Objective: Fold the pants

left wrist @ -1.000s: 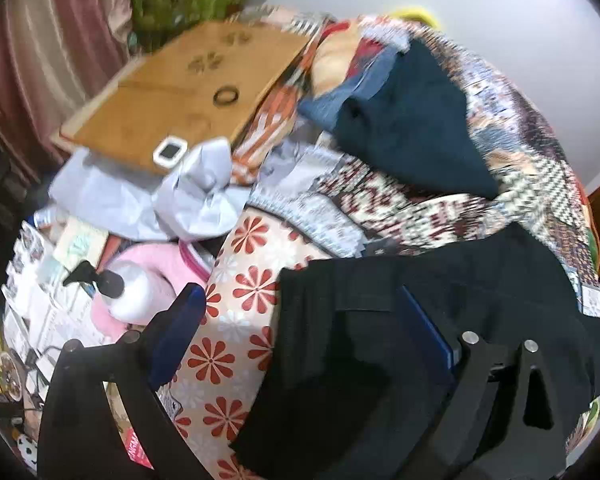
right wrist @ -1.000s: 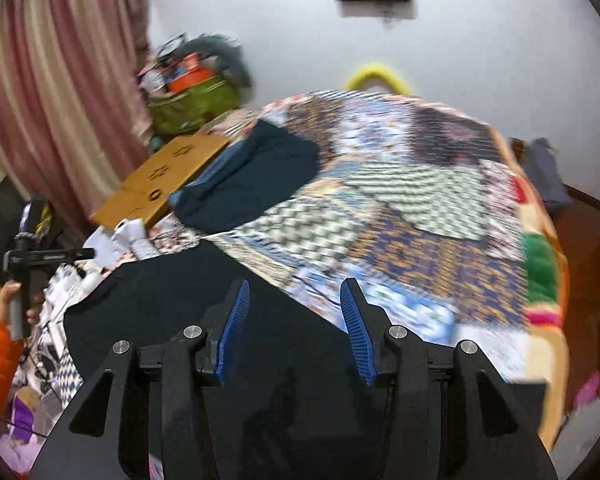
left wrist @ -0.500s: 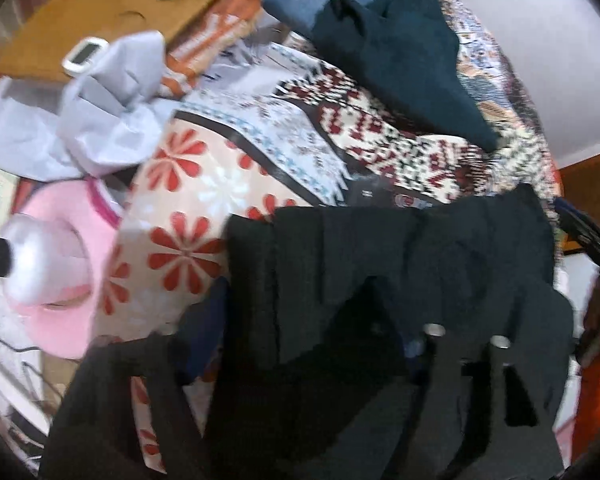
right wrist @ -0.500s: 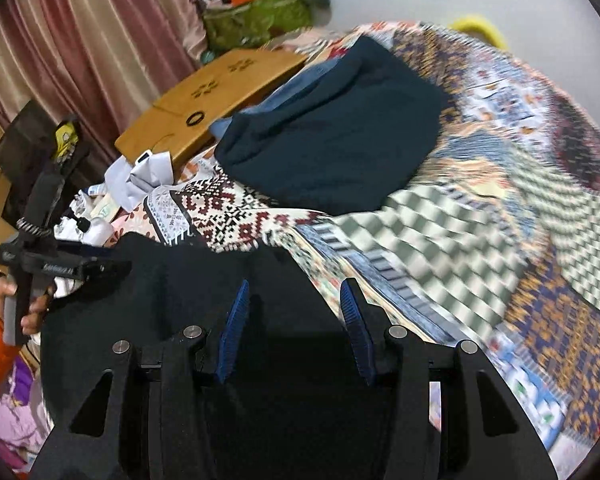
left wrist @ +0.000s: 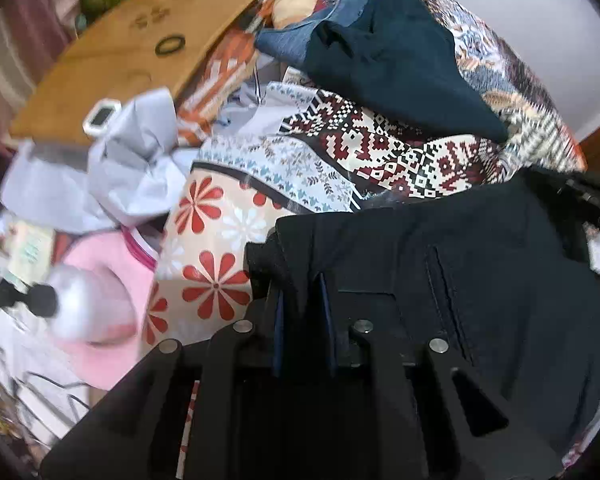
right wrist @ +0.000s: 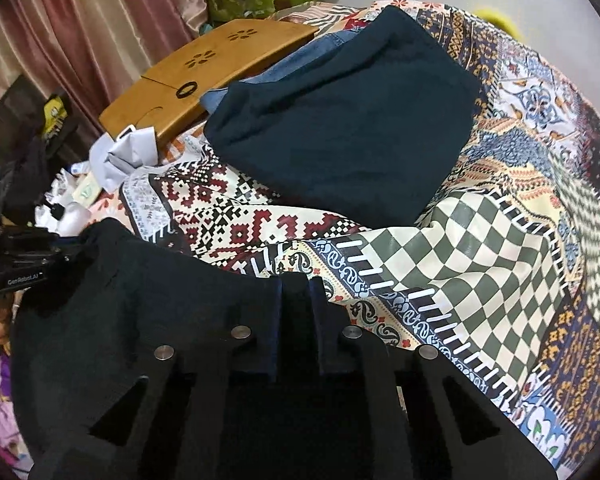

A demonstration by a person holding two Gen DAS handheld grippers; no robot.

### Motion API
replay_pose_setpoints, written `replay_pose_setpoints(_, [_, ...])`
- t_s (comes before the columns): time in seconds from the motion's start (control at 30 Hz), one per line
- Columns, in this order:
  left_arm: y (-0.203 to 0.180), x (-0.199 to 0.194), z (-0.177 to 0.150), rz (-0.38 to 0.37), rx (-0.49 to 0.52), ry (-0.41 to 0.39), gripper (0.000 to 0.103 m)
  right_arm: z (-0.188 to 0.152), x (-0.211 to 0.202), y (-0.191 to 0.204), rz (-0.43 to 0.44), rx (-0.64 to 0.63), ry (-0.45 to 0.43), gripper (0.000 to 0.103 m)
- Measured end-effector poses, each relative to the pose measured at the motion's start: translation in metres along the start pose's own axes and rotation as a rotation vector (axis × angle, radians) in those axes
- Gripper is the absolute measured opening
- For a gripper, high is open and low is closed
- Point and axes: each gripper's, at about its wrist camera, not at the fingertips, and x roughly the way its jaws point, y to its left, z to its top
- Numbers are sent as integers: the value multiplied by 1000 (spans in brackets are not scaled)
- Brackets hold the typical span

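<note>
Black pants [left wrist: 480, 280] lie at the near edge of a patchwork bedspread [left wrist: 228, 216]. In the left wrist view my left gripper [left wrist: 302, 288] is closing, with its blue pads pinching the pants' upper left corner. The right wrist view shows the same black pants [right wrist: 148, 312] at lower left. My right gripper [right wrist: 296, 292] is closing on their upper right corner, a fold of black cloth caught between the pads. The left gripper [right wrist: 16, 252] appears at the far left of that view, a hand under it.
A folded dark teal garment [right wrist: 348, 128] lies over blue jeans [right wrist: 300, 60] further up the bed. A wooden lap tray [right wrist: 208, 68] with a black ring sits at upper left. Grey cloth [left wrist: 112, 168], a pink item [left wrist: 112, 280] and a pump bottle [left wrist: 80, 308] crowd the left edge.
Both grippers came down onto the black pants and their jaws narrowed onto the waist corners. The right gripper swept left across the bed to the pants' edge.
</note>
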Motion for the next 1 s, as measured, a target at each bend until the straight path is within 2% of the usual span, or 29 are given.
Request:
replay_pose_setpoints(0.17, [2,-28,-8,77,-9,-45,28,-10,-37,-1,-21,39,-64,13])
replay_pose_setpoints(0.2, [5,-38,-12,63,-17,-59,33,-14,-46,-1,-23,38,-78,15])
replay_pose_setpoints(0.23, [7,-45,-14,55,-26,-66,44,-18,-56,-1,-27,36,-98,17])
replay_pose_setpoints(0.3, [13,-62,-22,33,-61,-90,56,-31,-81,-1,-47,31,-146,27])
replay_pose_setpoints(0.33, [15,-68,-27,25,-78,-99,58,-37,-89,0,-54,28,-160,29])
replay_pose_setpoints(0.47, [17,-88,-49,2,-125,-97,61,-70,-120,4,-72,18,-207,35])
replay_pose_setpoints(0.73, [3,-93,-90,-76,-187,-37,67,-141,-147,-1,-119,48,-225,37])
replay_pose_setpoints(0.83, [0,-87,-106,-104,-248,-11,73,-167,-152,-8,-131,77,-227,37])
replay_pose_setpoints(1.0, [5,-75,-117,-165,-358,26,73,-206,-158,-27,-158,153,-220,37])
